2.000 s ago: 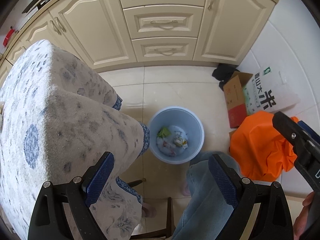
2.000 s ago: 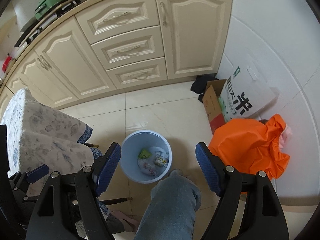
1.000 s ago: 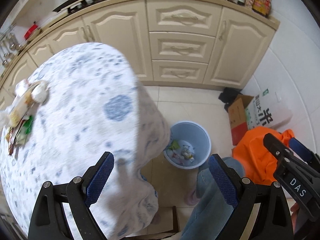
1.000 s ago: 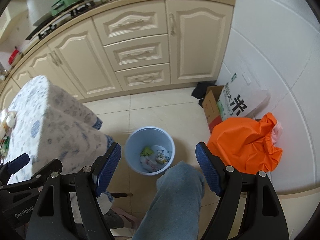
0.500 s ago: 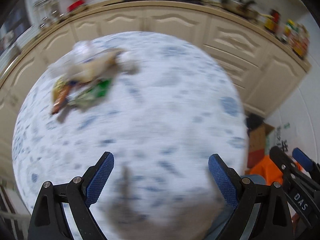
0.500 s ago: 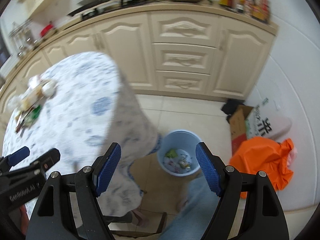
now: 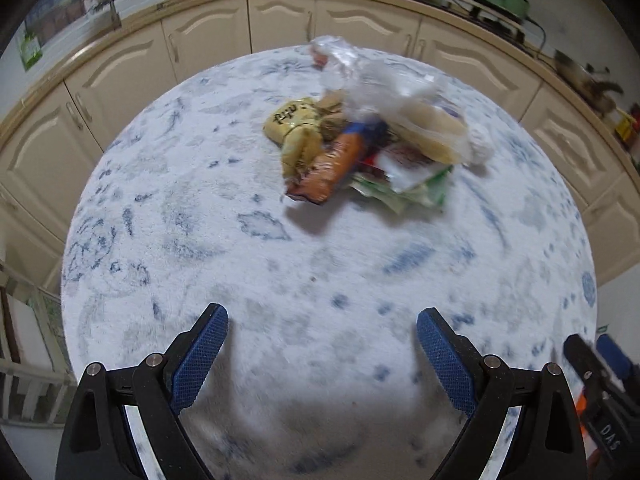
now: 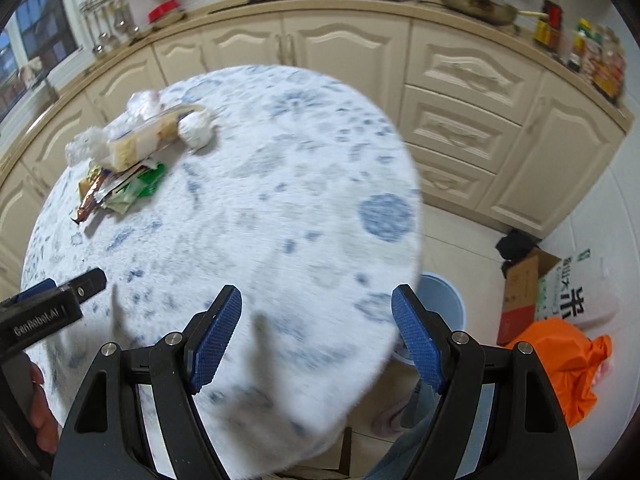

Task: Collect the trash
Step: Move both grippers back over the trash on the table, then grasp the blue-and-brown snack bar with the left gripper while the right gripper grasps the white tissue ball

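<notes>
A pile of trash [image 7: 360,148] lies on the far side of a round table with a blue-and-white cloth [image 7: 240,248]. It holds a yellow wrapper [image 7: 296,120], an orange wrapper [image 7: 336,160], a green packet [image 7: 420,192], a clear plastic bag [image 7: 376,76] and a white crumpled ball [image 7: 480,144]. My left gripper [image 7: 322,316] hovers open and empty above the near half of the table, well short of the pile. My right gripper [image 8: 316,292] is open and empty over the table's right edge; the pile [image 8: 128,156] is far to its upper left. The blue bin [image 8: 444,304] stands on the floor, half hidden by the table.
Cream cabinets [image 8: 452,72] and a counter with a stove, a pan [image 8: 476,8] and bottles ring the table. On the floor at right are a cardboard box [image 8: 520,292], a white sack [image 8: 576,300] and an orange bag [image 8: 560,360]. A jeans-clad leg [image 8: 416,420] shows below.
Both views have swung from the floor and bin up and left onto the table. The trash pile has come into the left wrist view's centre. Both grippers have stayed open and empty.
</notes>
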The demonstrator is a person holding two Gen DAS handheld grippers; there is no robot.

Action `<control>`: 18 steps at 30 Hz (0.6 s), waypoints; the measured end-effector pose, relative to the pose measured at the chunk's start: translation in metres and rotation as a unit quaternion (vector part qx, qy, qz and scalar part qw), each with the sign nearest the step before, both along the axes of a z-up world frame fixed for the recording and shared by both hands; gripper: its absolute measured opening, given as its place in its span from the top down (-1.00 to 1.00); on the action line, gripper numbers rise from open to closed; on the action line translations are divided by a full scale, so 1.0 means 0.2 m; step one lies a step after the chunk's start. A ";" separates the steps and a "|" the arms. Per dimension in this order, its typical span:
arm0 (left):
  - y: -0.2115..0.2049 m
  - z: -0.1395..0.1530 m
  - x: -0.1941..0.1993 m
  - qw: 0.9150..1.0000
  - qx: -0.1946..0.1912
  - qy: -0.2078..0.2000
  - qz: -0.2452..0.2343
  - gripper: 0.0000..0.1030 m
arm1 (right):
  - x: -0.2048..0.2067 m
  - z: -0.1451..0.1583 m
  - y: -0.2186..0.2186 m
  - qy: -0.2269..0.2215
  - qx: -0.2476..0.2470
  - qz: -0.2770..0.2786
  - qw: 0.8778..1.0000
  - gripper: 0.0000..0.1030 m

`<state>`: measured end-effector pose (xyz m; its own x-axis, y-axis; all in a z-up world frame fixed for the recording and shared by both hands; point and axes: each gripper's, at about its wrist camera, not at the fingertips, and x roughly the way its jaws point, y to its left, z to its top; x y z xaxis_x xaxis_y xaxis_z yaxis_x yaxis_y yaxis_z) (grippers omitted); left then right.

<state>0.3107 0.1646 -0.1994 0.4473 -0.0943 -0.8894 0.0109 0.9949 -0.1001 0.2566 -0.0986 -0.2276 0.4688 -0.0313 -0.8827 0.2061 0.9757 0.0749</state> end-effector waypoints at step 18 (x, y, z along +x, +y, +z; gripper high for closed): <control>0.11 -0.04 0.50 0.999 -0.035 0.012 0.021 -0.61 | 0.23 -0.08 0.03 0.021 -0.019 0.013 1.000 -0.54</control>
<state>0.4102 0.1869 -0.2075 0.4309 -0.1385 -0.8917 -0.0346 0.9849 -0.1697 0.3018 -0.0919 -0.2427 0.4321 -0.0531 -0.9003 0.1820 0.9829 0.0294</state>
